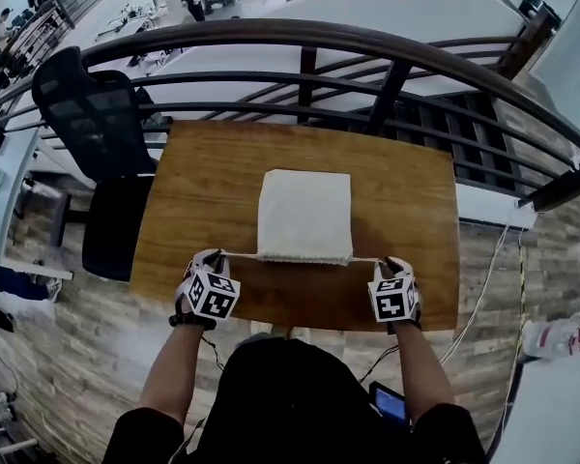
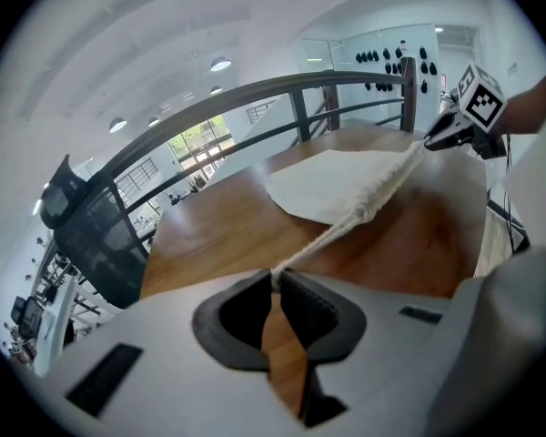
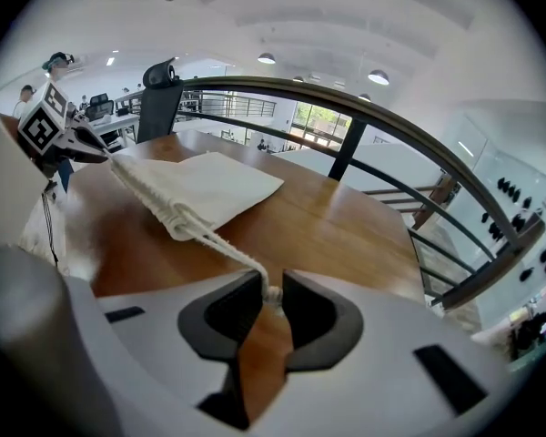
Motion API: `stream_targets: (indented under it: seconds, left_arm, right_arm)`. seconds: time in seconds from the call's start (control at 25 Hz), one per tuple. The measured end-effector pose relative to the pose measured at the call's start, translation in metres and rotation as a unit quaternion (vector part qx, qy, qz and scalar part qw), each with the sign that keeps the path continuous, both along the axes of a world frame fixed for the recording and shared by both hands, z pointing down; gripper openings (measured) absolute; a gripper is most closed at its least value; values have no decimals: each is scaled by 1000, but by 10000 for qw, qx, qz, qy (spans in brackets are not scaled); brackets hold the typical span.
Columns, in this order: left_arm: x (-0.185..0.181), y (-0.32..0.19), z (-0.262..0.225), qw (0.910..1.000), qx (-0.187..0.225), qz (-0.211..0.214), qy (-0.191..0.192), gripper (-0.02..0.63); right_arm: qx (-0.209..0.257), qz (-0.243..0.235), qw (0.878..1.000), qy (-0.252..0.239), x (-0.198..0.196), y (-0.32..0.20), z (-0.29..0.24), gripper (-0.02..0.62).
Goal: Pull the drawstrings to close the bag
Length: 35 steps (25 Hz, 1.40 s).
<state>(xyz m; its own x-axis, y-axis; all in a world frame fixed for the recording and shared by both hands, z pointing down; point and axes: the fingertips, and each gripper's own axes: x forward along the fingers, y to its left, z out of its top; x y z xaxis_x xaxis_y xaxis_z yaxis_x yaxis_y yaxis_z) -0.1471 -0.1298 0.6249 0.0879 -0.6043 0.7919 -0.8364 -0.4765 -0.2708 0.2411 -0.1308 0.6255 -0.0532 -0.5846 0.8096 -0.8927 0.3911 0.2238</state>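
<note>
White bag [image 1: 304,216] flat in the middle of the table [image 1: 213,162], mouth edge nearest the person
Left of the bag's near edge, the left hand-held gripper [image 2: 278,276] is clenched on the left drawstring [image 2: 329,235]; right of it, the right hand-held gripper [image 3: 269,285] pinches the right drawstring [image 3: 221,244], both cords taut

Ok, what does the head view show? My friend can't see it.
The left gripper and right gripper each pinch a drawstring end, stretching it sideways from the near edge of a flat white bag on a wooden table. A black chair stands left of the table, and a dark railing curves behind it.
</note>
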Motion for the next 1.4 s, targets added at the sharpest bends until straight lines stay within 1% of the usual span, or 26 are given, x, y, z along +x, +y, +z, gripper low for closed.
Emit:
stream_targets:
  seconds: [0.24,0.36,0.52,0.72,0.84,1.04,1.24,1.4]
  left_arm:
    - [-11,-17,-16,9998,127,173,2,38]
    - [-19,-23,-21,9993,226,272,-99,40]
    - [-29,-26,-21,9995,226,221,-31,37]
    - [-28,-24,-21,9993,281,233,-105,31]
    - [-32,-28,-21,9991,318,227,-137,29]
    - [-42,-35,-24,9994,326,38,-50,28]
    - [-50,-42,-23,9990,409,59,-194,28]
    - [-60,-48,-19,9990,343,-275,-8,28]
  right_arm:
    - [76,143,9998,87,-6,-1,-13,66]
    - [84,194,9997,130,-7,0,-16,65]
    - [111,303,9993,175,-4,2,-18,66]
    - [144,361,9989,245,2,6,-20,64]
    - [157,471,9986,186,0,5,-22,64]
    - [165,648,9976,194,10,6,-24,64]
    - [211,762,9966,235,12,5,-25,64]
    - [257,858,9957,227,17,1,-24,64]
